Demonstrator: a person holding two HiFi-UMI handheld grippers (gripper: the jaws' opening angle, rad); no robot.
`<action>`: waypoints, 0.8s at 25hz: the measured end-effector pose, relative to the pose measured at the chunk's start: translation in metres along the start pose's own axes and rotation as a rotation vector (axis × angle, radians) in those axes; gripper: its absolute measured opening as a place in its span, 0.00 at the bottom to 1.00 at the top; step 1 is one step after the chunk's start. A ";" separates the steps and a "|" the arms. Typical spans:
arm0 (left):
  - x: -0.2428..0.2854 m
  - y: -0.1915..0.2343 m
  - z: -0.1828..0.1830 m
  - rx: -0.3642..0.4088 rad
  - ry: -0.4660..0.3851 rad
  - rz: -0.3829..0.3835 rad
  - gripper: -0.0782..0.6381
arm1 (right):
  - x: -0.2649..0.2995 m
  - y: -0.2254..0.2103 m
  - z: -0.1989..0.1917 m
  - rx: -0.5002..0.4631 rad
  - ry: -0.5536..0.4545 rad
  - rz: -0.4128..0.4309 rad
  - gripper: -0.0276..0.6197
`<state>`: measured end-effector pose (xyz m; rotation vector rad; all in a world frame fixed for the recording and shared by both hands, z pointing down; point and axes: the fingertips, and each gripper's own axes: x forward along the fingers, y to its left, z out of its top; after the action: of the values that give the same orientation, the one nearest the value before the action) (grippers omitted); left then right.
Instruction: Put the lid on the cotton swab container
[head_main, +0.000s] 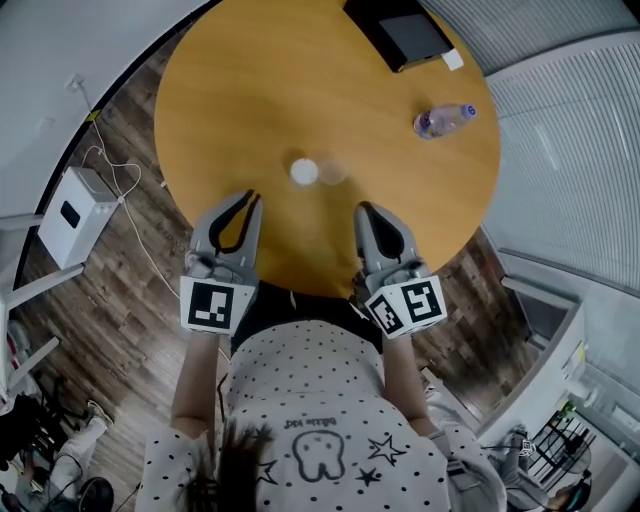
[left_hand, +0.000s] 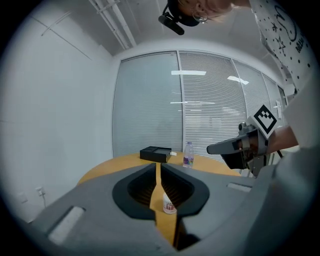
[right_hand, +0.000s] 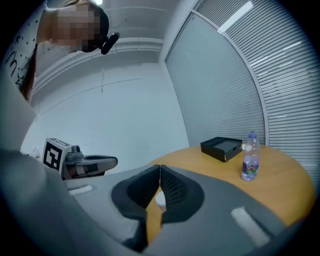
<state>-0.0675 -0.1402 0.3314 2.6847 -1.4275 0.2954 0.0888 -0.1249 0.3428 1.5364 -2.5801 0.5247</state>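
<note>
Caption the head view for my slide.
Shut, the left gripper and right gripper hover short of the cotton swab container and its clear lid.

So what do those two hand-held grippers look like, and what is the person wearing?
The left gripper and right gripper are grey plastic tongs with black ribbed pads inside the jaws; each carries a white cube with black square markers at its back. The person wears a white shirt with black dots and stars.

Even, bright indoor light; shadows on my table (head_main: 300, 90) are faint. Bright strips glare on the glass wall (left_hand: 150, 100). Both gripper views bend strongly, with black corners.
</note>
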 end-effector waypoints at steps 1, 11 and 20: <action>0.005 0.000 -0.005 0.004 0.012 -0.013 0.16 | 0.003 -0.004 -0.002 0.000 0.005 -0.002 0.05; 0.058 -0.005 -0.082 0.105 0.141 -0.163 0.34 | 0.038 -0.046 -0.034 0.014 0.046 -0.054 0.11; 0.090 -0.021 -0.166 0.138 0.313 -0.294 0.43 | 0.054 -0.080 -0.091 0.053 0.126 -0.096 0.12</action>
<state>-0.0224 -0.1741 0.5133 2.7460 -0.9450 0.7710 0.1235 -0.1740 0.4613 1.5795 -2.4046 0.6617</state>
